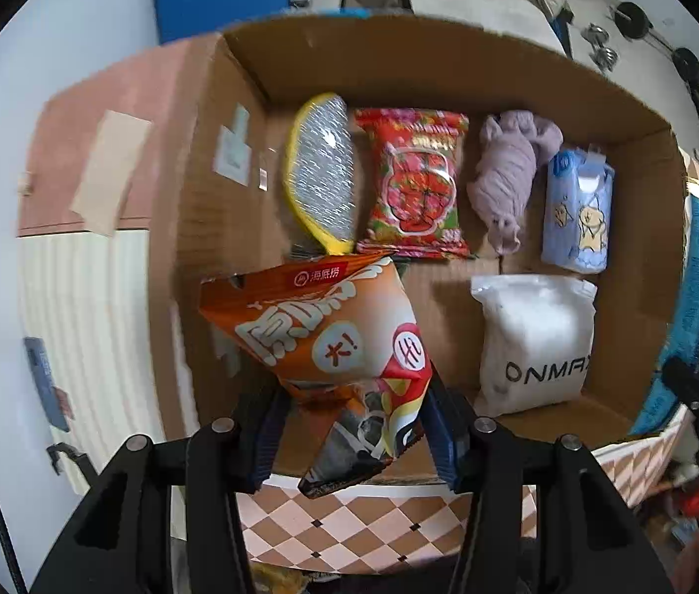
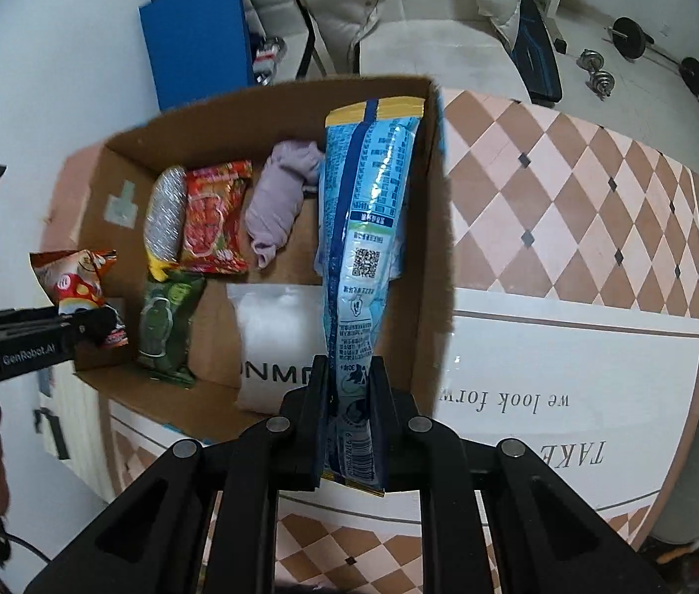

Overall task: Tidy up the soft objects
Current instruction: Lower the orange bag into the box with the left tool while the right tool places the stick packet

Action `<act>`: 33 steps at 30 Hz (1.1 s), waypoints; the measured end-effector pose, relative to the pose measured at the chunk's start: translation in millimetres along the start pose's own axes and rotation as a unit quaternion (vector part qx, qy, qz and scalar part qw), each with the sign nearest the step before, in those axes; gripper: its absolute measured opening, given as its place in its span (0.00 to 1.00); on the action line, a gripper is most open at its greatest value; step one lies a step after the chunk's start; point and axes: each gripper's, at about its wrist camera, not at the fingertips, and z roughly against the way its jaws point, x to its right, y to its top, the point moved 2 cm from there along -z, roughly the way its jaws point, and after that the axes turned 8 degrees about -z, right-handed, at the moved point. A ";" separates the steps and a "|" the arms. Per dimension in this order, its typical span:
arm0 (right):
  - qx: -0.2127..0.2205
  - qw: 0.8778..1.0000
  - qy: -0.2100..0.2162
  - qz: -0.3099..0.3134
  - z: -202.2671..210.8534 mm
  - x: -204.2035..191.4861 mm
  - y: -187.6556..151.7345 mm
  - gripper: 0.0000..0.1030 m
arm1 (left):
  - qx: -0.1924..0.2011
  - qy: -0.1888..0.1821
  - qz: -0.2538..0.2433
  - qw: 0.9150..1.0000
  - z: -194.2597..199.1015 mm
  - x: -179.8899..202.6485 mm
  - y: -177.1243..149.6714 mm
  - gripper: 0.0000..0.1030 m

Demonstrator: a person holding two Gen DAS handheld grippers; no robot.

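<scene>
While both grippers hang over the cardboard box (image 1: 448,64), left gripper (image 1: 349,425) jaws grasp an orange snack bag (image 1: 329,331) at its lower end; right gripper (image 2: 349,396) jaws are clenched on a blue packet (image 2: 364,227) (QR code visible). White pouch (image 1: 532,341) reads "ONMAX"; tabletop (image 2: 572,346) reads "we look forw". Only the right view shows the green packet (image 2: 166,326) and "GenRobot.AI" on the left gripper.

The cardboard box (image 1: 230,158) sits on the bench (image 2: 572,227). In its far row, left to right, lie a scouring pad (image 1: 322,178), snack packet (image 1: 414,183), rolled cloth (image 1: 503,183) and tissue pack (image 1: 578,213); a white pouch (image 1: 532,341) lies nearer me.
</scene>
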 end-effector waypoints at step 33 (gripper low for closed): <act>-0.051 0.997 -0.061 0.002 -45.9 -6.6 -1.2 1.00 | 0.023 -0.052 -0.015 0.998 1.8 46.9 -4.9 0.98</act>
